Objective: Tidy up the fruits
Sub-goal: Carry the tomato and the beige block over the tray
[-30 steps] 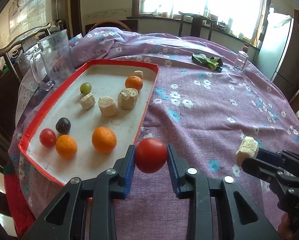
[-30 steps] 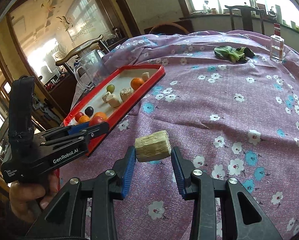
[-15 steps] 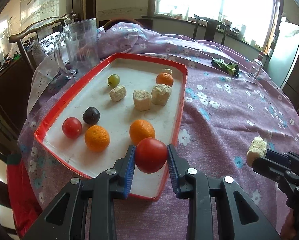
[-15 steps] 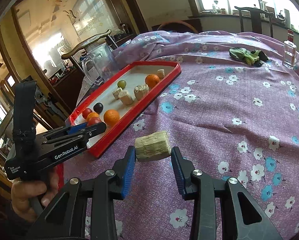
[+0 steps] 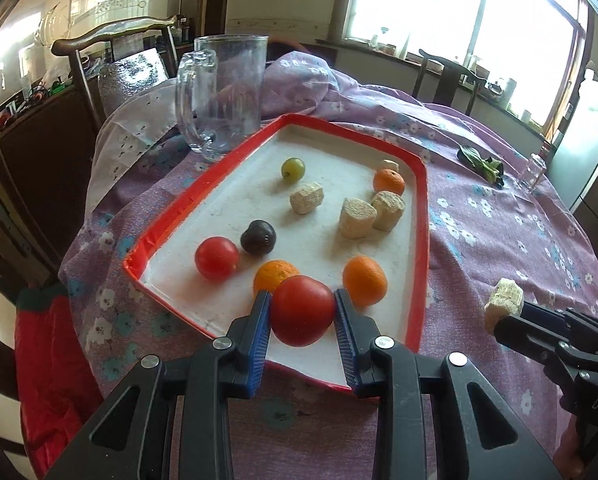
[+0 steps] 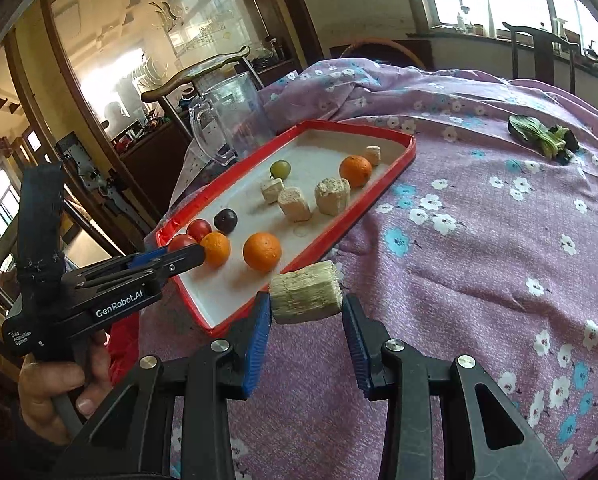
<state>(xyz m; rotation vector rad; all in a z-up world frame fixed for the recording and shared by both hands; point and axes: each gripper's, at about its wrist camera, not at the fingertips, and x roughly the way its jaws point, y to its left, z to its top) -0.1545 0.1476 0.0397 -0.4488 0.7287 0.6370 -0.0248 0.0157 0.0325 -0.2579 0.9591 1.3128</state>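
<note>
Purple cloth with little flowers covers the round worktop (image 5: pixel 499 216), and bright windows shine behind it. On the cloth sits a red tray (image 5: pixel 422 240) with a white floor. My left gripper (image 5: pixel 302 312) has its blue fingers (image 5: pixel 259 332) squeezed tight on a big red tomato (image 5: pixel 302 310), which I hold above the near end of the tray. Just behind it I see two oranges (image 5: pixel 365 286) and, to the left, a smaller red tomato (image 5: pixel 217 258) right beside a dark plum (image 5: pixel 259 237). Farther back on the tray lie three pale spongy chunks (image 5: pixel 357 223), a green grape (image 5: pixel 293 169) and one more orange (image 5: pixel 389 182) with a small pale bit behind it. A clear glass mug (image 5: pixel 223 92) stands just beside the far left edge of the tray. My right gripper (image 6: pixel 305 308) has its fingers (image 6: pixel 353 336) clamped on another pale chunk (image 6: pixel 305 298), lying sideways between them, over the cloth just beside the near right edge of the tray. Well apart from the tray, toward the far right, I see some green leaves (image 6: pixel 541 136) and a small clear bottle (image 5: pixel 533 168) on the cloth.
</note>
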